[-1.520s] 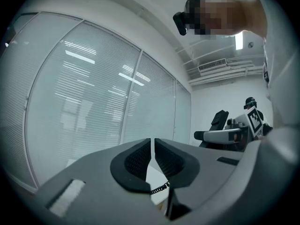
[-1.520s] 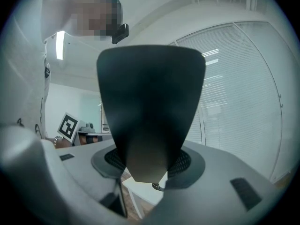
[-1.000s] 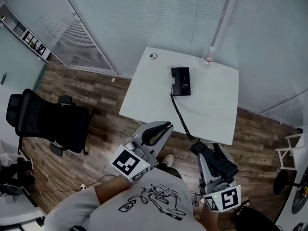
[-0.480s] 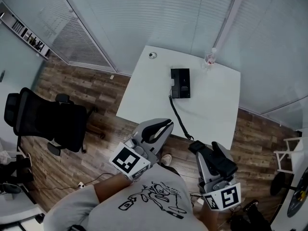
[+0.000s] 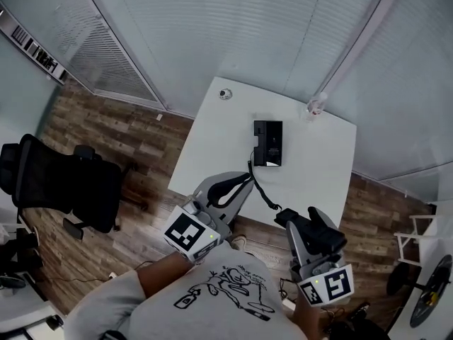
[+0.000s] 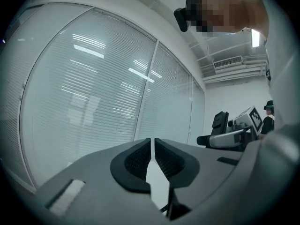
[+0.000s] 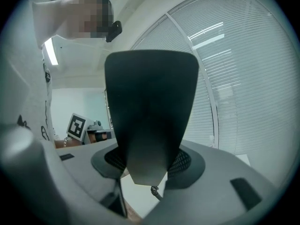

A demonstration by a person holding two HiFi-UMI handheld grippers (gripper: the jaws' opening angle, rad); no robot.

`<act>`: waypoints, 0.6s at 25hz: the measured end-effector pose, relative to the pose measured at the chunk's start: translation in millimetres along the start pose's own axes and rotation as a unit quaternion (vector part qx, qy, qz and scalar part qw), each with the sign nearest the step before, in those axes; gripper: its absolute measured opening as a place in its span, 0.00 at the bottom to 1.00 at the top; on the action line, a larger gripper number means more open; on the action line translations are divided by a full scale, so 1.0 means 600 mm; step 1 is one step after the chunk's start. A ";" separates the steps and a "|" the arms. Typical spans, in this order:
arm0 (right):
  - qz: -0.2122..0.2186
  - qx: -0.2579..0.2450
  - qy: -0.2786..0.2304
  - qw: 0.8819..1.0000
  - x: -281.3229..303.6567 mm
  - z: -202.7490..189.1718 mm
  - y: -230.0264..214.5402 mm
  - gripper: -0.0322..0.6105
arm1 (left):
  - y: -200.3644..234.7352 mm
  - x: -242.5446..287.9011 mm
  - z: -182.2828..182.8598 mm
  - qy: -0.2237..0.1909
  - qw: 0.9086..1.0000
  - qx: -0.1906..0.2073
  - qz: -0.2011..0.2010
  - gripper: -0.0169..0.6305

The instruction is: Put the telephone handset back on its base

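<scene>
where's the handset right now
The handset is clamped in the right gripper, lower right in the head view, at the white table's near edge, its cord running to the phone base.

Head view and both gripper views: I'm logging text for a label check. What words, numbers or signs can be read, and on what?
No legible words or numbers anywhere.
Left marker cube and right marker cube: square black-and-white codes, no letters.
Shirt: a line drawing; any lettering is too small to read.
Telephone base: any print is too small to read.
Shelf items: blurred.
</scene>
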State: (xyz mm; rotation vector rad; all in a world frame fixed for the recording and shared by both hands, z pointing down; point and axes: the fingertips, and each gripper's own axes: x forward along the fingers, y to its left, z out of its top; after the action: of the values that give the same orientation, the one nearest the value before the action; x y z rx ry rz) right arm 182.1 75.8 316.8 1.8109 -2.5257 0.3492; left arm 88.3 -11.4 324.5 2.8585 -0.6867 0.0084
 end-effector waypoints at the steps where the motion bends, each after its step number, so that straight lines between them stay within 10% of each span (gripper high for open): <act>1: 0.000 0.001 0.002 1.000 0.016 0.002 -0.004 0.36 | 0.016 0.006 0.001 0.001 1.000 -0.002 0.000 0.06; 15: -0.042 0.007 0.019 0.999 0.166 0.019 -0.021 0.36 | 0.175 0.059 0.029 -0.006 0.999 -0.007 -0.037 0.06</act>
State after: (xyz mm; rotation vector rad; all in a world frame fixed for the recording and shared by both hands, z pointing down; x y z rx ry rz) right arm 162.7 -23.3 321.7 1.8894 -2.4198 0.3954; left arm 71.8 -122.0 329.4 2.8715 -0.5808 -0.0236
